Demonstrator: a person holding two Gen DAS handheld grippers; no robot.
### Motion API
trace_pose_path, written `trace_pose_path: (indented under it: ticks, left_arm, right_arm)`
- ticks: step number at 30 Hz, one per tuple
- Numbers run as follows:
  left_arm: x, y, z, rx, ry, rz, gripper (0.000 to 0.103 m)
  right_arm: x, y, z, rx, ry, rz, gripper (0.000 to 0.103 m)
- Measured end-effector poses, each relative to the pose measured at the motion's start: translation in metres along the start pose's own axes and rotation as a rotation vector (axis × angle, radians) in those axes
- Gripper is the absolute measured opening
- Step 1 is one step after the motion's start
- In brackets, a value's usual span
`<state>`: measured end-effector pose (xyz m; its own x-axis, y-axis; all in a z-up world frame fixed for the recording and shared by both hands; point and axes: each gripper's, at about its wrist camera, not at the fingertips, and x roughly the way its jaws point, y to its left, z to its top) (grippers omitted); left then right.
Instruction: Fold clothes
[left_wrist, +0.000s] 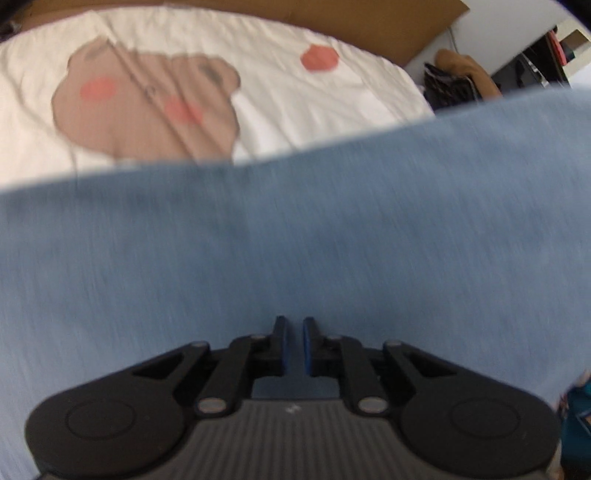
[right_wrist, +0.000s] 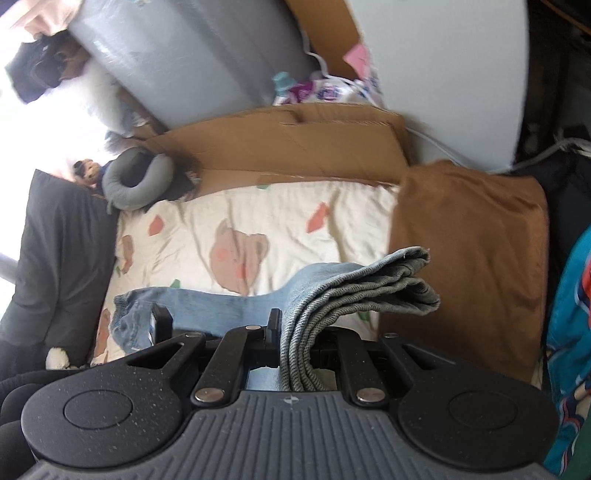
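Jeans (right_wrist: 229, 306) are stretched over the bed (right_wrist: 280, 221), its bear-print sheet showing around them. Right hand-held gripper (right_wrist: 295, 332) is clamped on the bunched leg ends, which flop to its right. Left hand-held gripper (left_wrist: 294, 328) sits nearly closed against the denim; can't tell if it's pinching any.

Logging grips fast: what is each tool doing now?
Left tool: nearly closed; holding the jeans? Cannot tell.
Right tool: closed on the jeans.
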<state>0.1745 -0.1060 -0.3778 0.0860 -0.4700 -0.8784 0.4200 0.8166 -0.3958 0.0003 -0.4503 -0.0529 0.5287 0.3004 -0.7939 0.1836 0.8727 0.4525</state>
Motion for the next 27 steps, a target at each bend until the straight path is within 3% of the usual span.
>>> trace_pose_path:
  ticks: [2,5,7,11,13,19,27]
  left_arm:
    - [-0.005,-0.004,-0.013,0.002,0.018,-0.007,0.011]
    - [-0.017,-0.008,-0.03,-0.002,0.039,-0.021,0.027]
    - [-0.028,-0.012,-0.038,0.012,0.032,-0.006,0.046]
    - [-0.054,-0.013,-0.049,-0.001,0.008,0.013,0.054]
    - [-0.07,-0.01,-0.051,-0.004,-0.011,0.031,0.065]
    - [-0.125,0.008,-0.051,-0.064,-0.095,0.085,0.075]
    - [-0.189,0.067,-0.06,-0.175,-0.209,0.168,0.077]
  right_arm:
    - [-0.002,0.014,0.005,-0.036,0.004,0.01,0.009]
    - [-0.005,0.037,0.014,-0.094,0.007,0.023,0.009]
    - [-0.007,0.051,0.019,-0.126,0.004,0.033,0.009]
    - [-0.013,0.076,0.024,-0.175,-0.005,0.057,0.009]
    - [-0.015,0.088,0.024,-0.194,-0.005,0.066,0.009]
    - [-0.018,0.124,0.024,-0.248,0.002,0.084,0.009]
    - [-0.006,0.179,0.033,-0.29,0.019,0.093,0.009]
